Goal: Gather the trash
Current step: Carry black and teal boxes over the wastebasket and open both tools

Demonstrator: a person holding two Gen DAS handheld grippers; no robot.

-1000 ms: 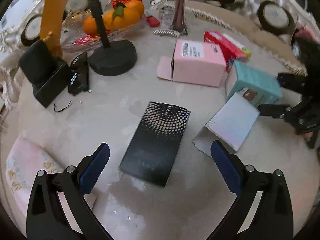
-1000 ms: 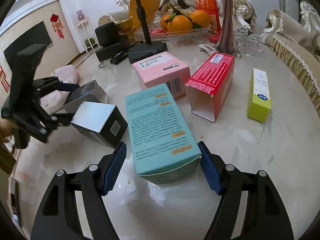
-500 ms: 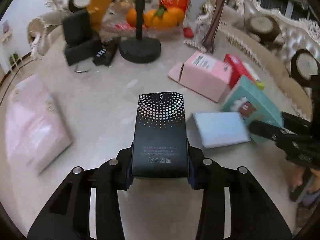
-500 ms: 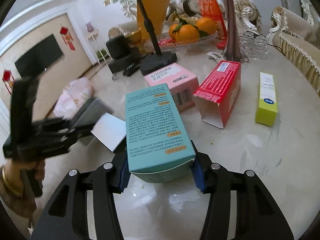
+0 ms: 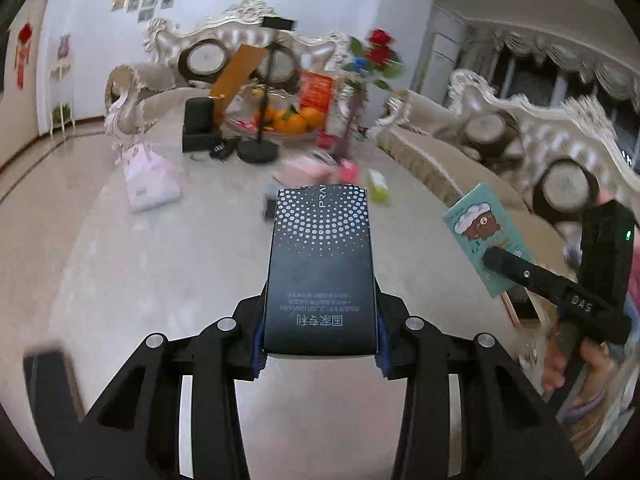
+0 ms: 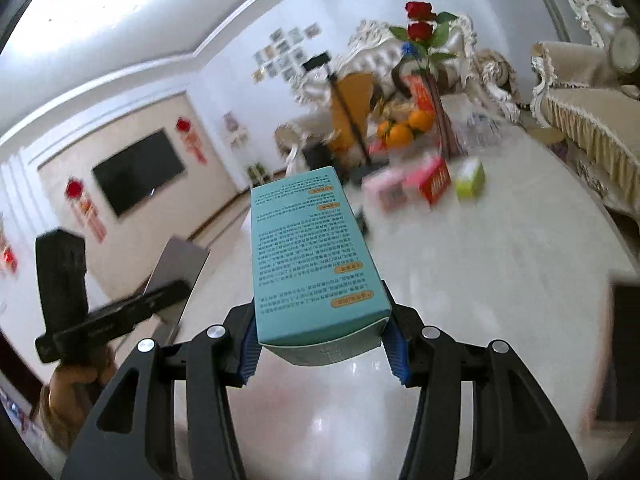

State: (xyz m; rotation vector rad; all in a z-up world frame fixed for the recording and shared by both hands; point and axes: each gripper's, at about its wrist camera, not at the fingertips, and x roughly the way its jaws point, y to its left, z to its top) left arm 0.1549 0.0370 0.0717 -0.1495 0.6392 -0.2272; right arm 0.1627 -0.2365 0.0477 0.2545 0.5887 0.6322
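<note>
My left gripper [image 5: 320, 344] is shut on a black box with silver dots [image 5: 322, 264] and holds it up above the pale marble table [image 5: 160, 280]. My right gripper [image 6: 322, 352] is shut on a teal box with printed text [image 6: 312, 256], also lifted off the table [image 6: 500, 280]. The teal box also shows in the left wrist view [image 5: 486, 236], and the black box shows in the right wrist view [image 6: 176, 272]. A pink box [image 6: 386, 188], a red box [image 6: 436, 184] and a yellow-green box [image 6: 470, 178] lie farther back on the table.
At the table's far end stand a black stand with a round base [image 5: 258, 148], a dish of oranges [image 5: 294, 120], a vase with red roses [image 6: 424, 40] and black devices [image 5: 198, 124]. A pink packet [image 5: 150, 180] lies at the left. Sofas ring the table.
Both grippers closed on their boxes, then lifted them and pulled back from the table; the remaining boxes now look small and far away.
</note>
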